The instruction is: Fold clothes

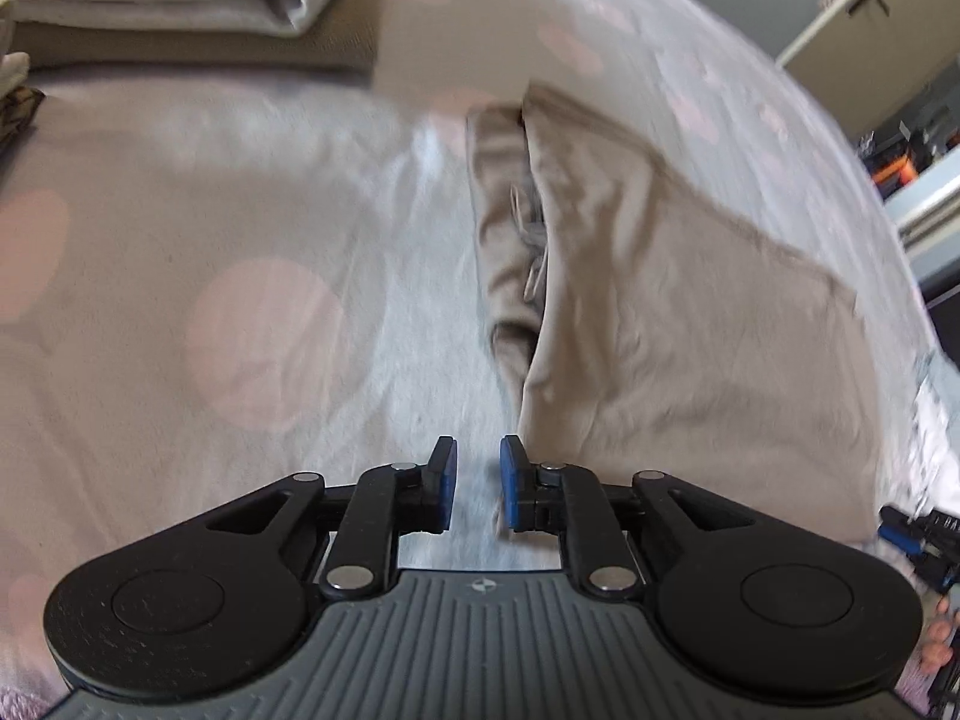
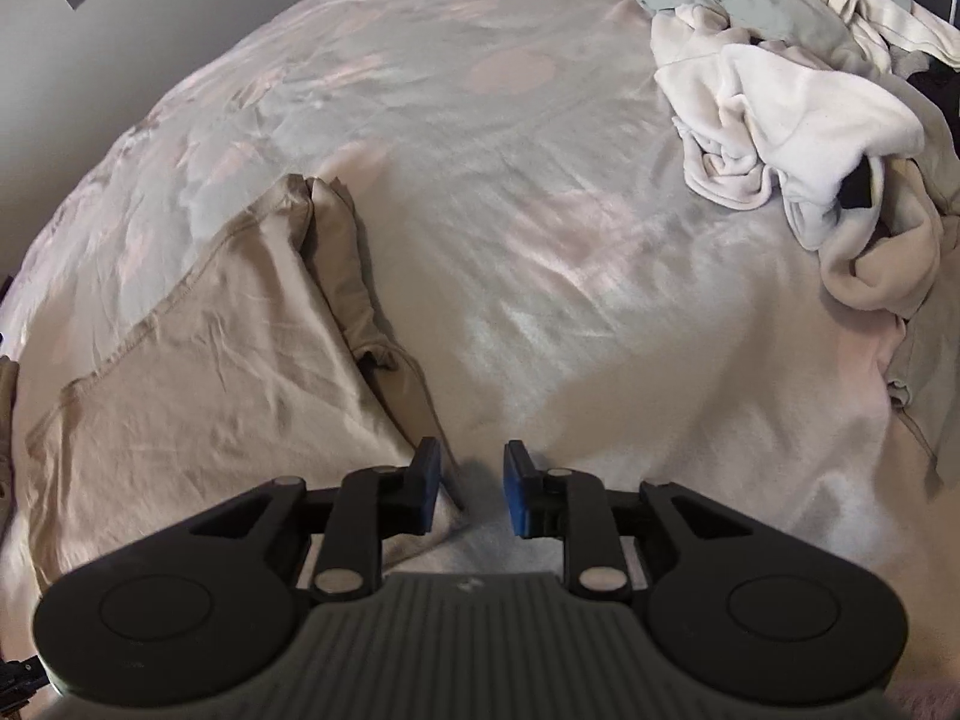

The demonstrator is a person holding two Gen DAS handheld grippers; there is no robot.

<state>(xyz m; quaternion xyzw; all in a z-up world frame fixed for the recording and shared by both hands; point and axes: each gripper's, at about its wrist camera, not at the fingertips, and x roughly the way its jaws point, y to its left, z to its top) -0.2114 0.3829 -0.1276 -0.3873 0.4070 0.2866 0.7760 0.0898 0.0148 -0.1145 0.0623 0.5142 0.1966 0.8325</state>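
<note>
The left gripper, black linkage with blue rubber pads, stands released: a narrow gap between the pads shows only bedding, no cloth. Its right-hand pad sits just beside the near corner of the tan, thin-woven folded garment, without touching it as far as the view shows. The right gripper is likewise released; the garment's near hem lies under and behind its left-hand pad, with nothing pinched between the pads.

The garment lies flat on the pale grey bedsheet with faded pink round spots, between the two grippers, folded lengthwise with a raised ridge and a drawstring showing at the fold.

Risks, as judged: the cloth is thin and slack, so a pinch at one corner only would probably drag the fold open. A pad closing low could take the sheet along with the hem. The ridge may spring apart if the next fold is uneven.

Further out, a crumpled pile of cream fleece and grey-green clothes awaits, well apart. A stack of folded beige cloths lies at the far side.
</note>
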